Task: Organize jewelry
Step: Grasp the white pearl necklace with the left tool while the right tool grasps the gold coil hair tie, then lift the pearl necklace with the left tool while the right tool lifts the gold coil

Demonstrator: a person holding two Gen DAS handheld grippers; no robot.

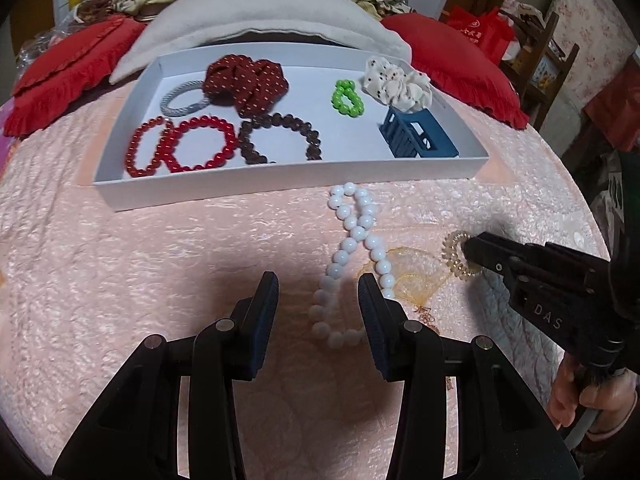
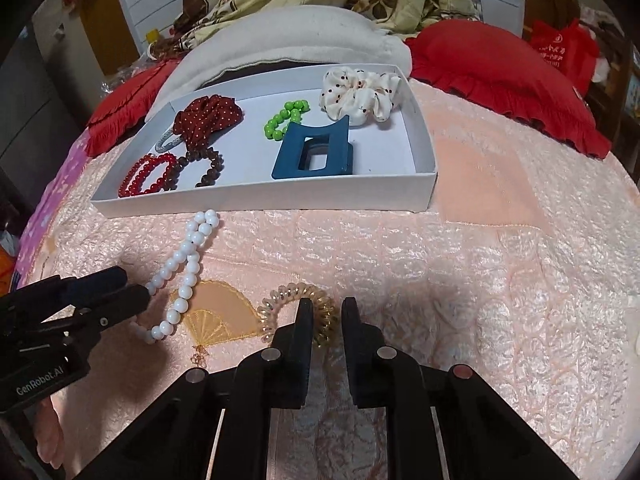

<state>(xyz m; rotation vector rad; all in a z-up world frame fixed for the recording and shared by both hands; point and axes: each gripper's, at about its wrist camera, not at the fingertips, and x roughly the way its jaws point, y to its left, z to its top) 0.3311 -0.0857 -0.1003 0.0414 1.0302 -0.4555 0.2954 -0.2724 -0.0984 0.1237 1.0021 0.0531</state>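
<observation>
A white bead necklace (image 1: 352, 248) lies on the pink bedspread in front of the white tray (image 1: 280, 176); it also shows in the right wrist view (image 2: 182, 268). My left gripper (image 1: 318, 292) is open, its fingers either side of the necklace's lower loop. A clear amber spiral hair tie (image 2: 288, 300) lies to the right. My right gripper (image 2: 326, 312) has its jaws narrowly apart around the tie's right side; in the left wrist view its tip (image 1: 470, 248) touches the tie (image 1: 454, 254). I cannot tell if it grips.
The tray (image 2: 264, 200) holds red bead bracelets (image 1: 180, 146), a brown bead bracelet (image 1: 280, 136), a dark red scrunchie (image 1: 244, 80), a grey hair tie (image 1: 180, 98), green beads (image 1: 347, 98), a cream scrunchie (image 1: 400, 84) and a blue claw clip (image 1: 416, 132). Red cushions (image 2: 500, 72) and a white pillow (image 1: 260, 16) lie behind.
</observation>
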